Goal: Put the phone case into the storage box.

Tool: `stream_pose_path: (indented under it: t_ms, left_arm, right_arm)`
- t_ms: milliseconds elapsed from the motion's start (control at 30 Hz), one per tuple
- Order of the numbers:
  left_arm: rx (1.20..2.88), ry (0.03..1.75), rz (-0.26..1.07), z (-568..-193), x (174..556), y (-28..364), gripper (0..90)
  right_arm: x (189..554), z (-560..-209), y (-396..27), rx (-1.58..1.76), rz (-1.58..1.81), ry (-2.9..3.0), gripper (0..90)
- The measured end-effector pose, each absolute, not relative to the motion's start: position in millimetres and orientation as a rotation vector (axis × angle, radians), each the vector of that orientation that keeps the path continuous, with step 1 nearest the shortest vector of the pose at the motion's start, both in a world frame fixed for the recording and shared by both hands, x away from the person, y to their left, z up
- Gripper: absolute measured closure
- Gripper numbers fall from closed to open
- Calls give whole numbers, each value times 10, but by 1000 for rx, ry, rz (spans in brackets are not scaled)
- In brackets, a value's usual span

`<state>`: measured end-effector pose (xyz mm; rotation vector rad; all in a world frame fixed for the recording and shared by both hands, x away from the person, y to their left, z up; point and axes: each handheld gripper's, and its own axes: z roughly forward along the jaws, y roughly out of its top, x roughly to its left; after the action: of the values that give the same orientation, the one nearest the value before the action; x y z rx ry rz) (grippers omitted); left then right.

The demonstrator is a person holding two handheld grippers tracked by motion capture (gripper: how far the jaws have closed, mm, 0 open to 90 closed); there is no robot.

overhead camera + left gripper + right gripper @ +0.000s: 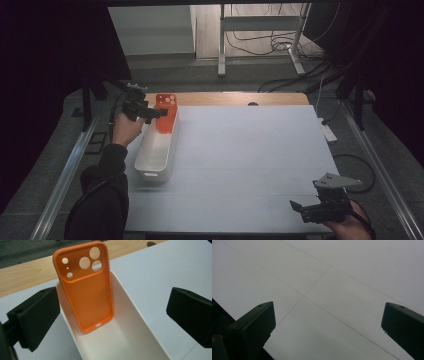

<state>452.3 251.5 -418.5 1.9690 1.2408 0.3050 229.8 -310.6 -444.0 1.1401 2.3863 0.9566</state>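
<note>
- High view: the left gripper (161, 114) is held at the tabletop's (250, 165) far left corner, over the far end of a white bin (155, 152) that lies along the left edge.
- An orange phone case (166, 112) stands upright inside that far end, leaning against the bin's end wall, camera cut-outs uppermost.
- Left gripper view: the fingers (35, 317) are spread wide, released; the phone case (86, 290) stands between them, touching neither.
- Right gripper (306, 209) is held at the near right corner; its fingers (253, 327) are spread apart over bare tabletop, grasping nothing.
</note>
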Motion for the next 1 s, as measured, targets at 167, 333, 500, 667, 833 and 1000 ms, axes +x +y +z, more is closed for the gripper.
stream_pose_path:
  t_ms: [167, 333, 500, 667, 833, 1000]
  left_arm:
    - [1993, 1212, 317, -4200, 4464, 2486, 0]
    - [1999, 1186, 331, -4212, 4398, 2459, 0]
    - [1994, 1172, 324, -4220, 4338, 2447, 0]
    - [1996, 1149, 309, -4223, 4267, 2425, 0]
    - [2022, 1124, 293, -4234, 4217, 2395, 0]
    - [2011, 1111, 279, -4250, 4160, 2375, 0]
  right_arm:
    - [2299, -4440, -3107, 1143, 957, 2385, 0]
    - [2299, -4440, -3107, 1142, 957, 2385, 0]
    - [2299, -4440, -3106, 1143, 956, 2384, 0]
    - [2298, -4439, -3106, 1143, 956, 2384, 0]
    - [2299, -4440, -3104, 1142, 954, 2382, 0]
    - [2298, -4440, -3104, 1143, 954, 2381, 0]
